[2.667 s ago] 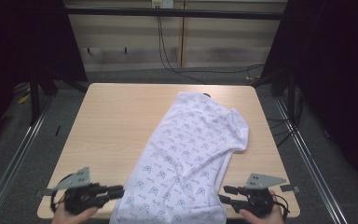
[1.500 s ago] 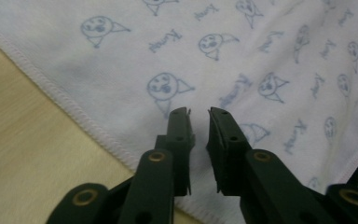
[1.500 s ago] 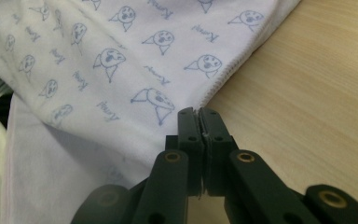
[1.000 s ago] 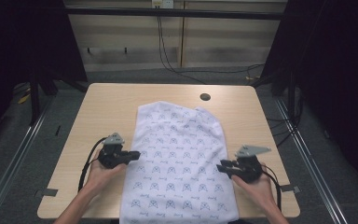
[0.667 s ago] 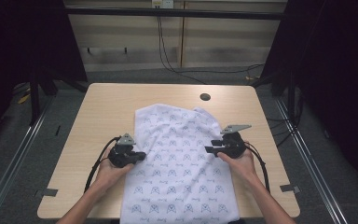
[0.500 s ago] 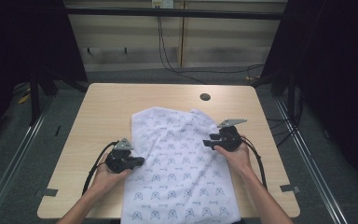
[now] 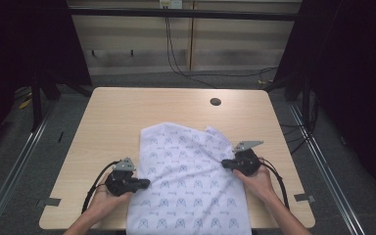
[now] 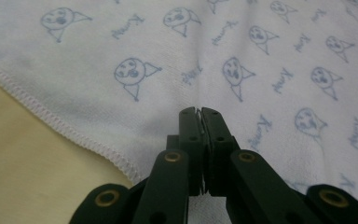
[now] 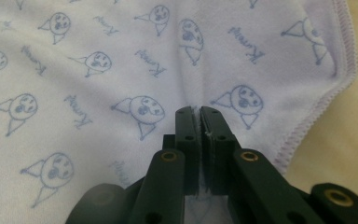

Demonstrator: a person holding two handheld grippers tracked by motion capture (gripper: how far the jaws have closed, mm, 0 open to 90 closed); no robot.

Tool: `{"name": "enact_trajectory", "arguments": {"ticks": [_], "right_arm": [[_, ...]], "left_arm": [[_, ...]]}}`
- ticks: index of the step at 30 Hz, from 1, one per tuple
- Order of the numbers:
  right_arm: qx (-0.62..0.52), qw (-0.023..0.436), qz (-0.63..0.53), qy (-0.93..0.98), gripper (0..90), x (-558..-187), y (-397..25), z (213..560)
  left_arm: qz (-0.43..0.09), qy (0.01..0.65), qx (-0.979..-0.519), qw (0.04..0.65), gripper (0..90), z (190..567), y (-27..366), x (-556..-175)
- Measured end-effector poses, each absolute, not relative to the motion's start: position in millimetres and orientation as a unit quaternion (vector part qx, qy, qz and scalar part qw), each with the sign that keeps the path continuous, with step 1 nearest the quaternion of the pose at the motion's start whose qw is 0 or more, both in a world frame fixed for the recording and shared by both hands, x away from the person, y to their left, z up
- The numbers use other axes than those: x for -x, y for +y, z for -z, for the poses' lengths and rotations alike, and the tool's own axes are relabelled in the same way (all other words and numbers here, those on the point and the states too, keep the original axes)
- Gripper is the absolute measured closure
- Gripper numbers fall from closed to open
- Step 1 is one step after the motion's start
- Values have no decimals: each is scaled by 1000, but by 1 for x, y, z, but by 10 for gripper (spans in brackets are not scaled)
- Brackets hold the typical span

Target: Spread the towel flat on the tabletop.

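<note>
Cloth (image 7: pixel 188 181) runs off the table's (image 7: pixel 127 112) near edge.

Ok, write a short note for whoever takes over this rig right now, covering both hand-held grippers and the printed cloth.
Left hand-held gripper: shut on the white cloth with the blue cartoon print, at its left edge.
Right hand-held gripper: shut on the same cloth at its right edge, farther up the light wooden table.
Cloth: lies mostly flat on the near half, near end hanging over the front edge, far right corner rumpled.
Done: both edges gripped.
Left: probably smoothing or folding it; keep both grips even.
</note>
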State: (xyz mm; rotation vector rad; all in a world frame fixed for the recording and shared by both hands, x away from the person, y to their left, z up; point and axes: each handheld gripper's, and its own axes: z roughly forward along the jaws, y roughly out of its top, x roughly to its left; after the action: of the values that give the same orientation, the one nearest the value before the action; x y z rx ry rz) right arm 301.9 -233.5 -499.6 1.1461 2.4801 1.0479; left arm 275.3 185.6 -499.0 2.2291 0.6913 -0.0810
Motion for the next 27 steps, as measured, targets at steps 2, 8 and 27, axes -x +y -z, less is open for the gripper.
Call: {"name": "enact_trajectory", "arguments": {"ticks": [2, 8, 27], "right_arm": [[-382, 98, -354, 848, 860, -281, -235, 498], [-361, 58, -352, 861, 827, -222, -239, 494], [-421, 107, -390, 812, 551, -335, -234, 486]], "left_arm": [[51, 257, -884, 387, 876, 498, 185, -260], [64, 247, -874, 414, 805, 491, 188, -248], [-5, 296, -866, 403, 819, 502, 169, -316]]}}
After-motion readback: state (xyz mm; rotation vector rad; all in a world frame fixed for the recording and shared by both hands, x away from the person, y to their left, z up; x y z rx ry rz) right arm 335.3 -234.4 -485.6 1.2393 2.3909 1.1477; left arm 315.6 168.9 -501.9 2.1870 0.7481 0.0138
